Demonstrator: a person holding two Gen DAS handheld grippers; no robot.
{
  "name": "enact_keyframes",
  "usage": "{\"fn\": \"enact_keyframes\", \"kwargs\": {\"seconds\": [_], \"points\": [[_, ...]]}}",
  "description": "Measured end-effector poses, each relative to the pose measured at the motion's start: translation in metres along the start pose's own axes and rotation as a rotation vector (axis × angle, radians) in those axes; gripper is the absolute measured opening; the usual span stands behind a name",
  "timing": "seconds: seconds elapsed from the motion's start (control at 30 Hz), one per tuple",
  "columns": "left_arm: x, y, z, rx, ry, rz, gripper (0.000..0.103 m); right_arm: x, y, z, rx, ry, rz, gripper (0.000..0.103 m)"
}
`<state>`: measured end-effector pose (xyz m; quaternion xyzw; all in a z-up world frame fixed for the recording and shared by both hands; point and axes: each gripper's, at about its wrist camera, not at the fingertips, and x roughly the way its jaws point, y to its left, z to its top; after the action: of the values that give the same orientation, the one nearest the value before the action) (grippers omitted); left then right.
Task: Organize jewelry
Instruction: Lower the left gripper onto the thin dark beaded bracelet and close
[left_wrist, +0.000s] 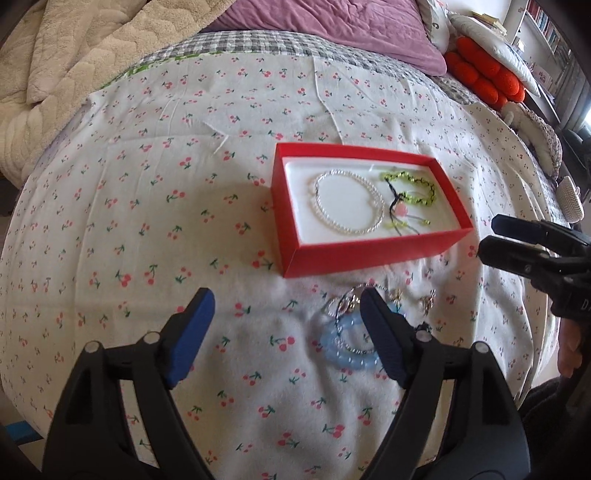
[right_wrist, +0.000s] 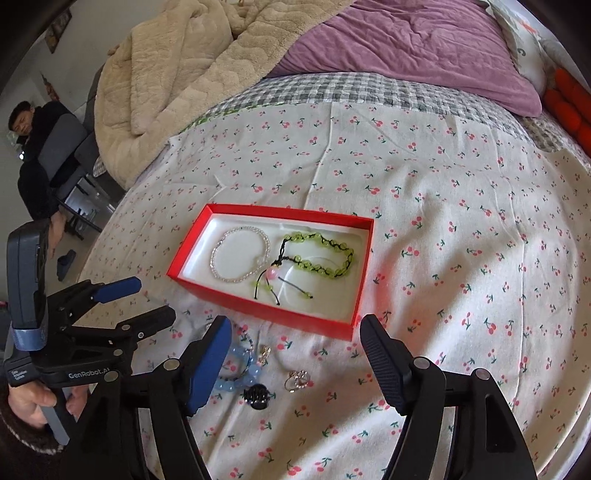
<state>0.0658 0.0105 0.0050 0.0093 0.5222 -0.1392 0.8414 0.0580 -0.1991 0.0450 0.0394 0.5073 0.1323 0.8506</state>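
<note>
A red box (left_wrist: 369, 254) (right_wrist: 266, 314) with a white lining lies on the cherry-print bedsheet. In it are a clear bead bracelet (left_wrist: 347, 201) (right_wrist: 240, 258) and a green bead bracelet (left_wrist: 413, 188) (right_wrist: 321, 258) with a pink charm. In front of the box lie a blue bead bracelet (left_wrist: 343, 350) (right_wrist: 240, 373), a silver ring (right_wrist: 297, 380), a small black piece (right_wrist: 256, 397) and a small charm (right_wrist: 264, 352). My left gripper (left_wrist: 286, 325) (right_wrist: 147, 299) is open above the sheet, its right finger over the blue bracelet. My right gripper (right_wrist: 295, 347) (left_wrist: 491, 240) is open above the loose pieces.
A beige blanket (right_wrist: 177, 74) and a purple pillow (right_wrist: 424, 48) lie at the back of the bed. Red cushions (left_wrist: 487, 74) sit at the back right. A person (right_wrist: 33, 147) sits in a chair beside the bed at the left.
</note>
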Motion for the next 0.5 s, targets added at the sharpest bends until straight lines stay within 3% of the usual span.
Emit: {"fn": "enact_keyframes", "kwargs": {"seconds": [0.27,0.5], "points": [[0.003,0.01,-0.037,-0.006,0.047,0.007,0.081,0.003,0.013,-0.042,-0.05,0.018,0.019,0.073],[0.018,-0.001,-0.035,0.022,0.08,-0.034,0.081,0.02,0.016,-0.06,-0.097,0.058,-0.004,0.073]]}}
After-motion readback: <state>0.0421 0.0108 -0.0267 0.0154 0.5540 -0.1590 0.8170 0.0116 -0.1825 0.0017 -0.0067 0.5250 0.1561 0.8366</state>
